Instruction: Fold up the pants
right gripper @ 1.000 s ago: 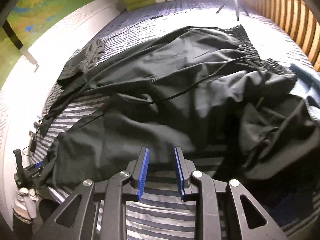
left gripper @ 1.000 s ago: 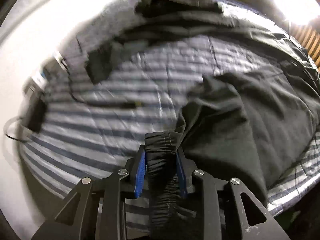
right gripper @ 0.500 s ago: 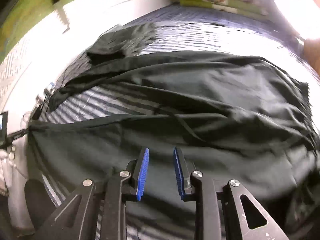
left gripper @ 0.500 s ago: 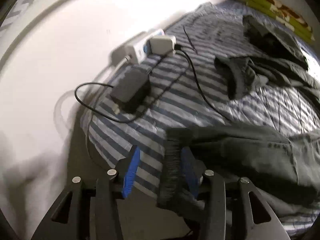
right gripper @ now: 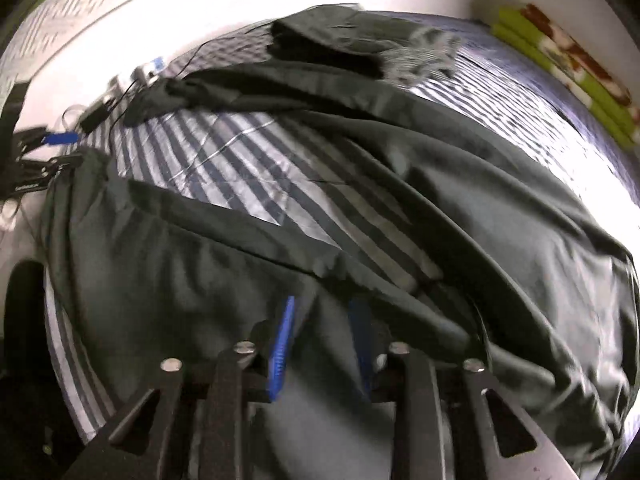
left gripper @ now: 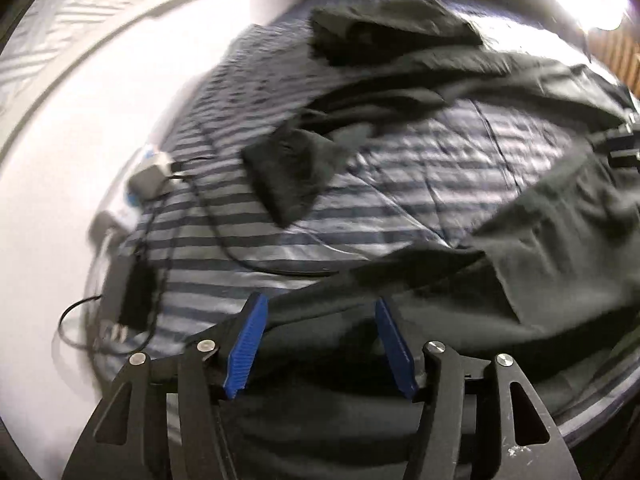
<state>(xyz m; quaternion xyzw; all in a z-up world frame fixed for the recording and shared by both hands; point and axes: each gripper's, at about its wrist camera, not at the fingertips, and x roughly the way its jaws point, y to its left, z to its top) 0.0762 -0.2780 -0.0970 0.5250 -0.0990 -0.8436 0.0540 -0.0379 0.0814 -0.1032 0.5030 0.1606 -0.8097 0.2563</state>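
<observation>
Black pants (left gripper: 560, 240) lie spread over the striped bed cover (left gripper: 420, 184), with two long legs running apart. The hem of the far leg (left gripper: 288, 172) rests near the wall. My left gripper (left gripper: 320, 302) hovers over the end of the near leg. Its jaws are opening wide, the cloth lies loose under them and the pads do not press it. In the right wrist view the pants (right gripper: 180, 280) fill the foreground. My right gripper (right gripper: 322, 302) is low over them near the crotch, jaws opening, with cloth beneath and no grip seen.
A white power strip with a charger (left gripper: 148, 176), a black adapter (left gripper: 128, 300) and cables lie along the bed's left edge by the white wall (left gripper: 60, 160). A folded dark garment (left gripper: 392, 24) sits farther up the bed. Green patterned pillows (right gripper: 560, 60) lie at the head.
The left gripper let go of the gathered cloth it pinched and its jaws spread. The right gripper rolled and swept down over the pants, its jaws wider.
</observation>
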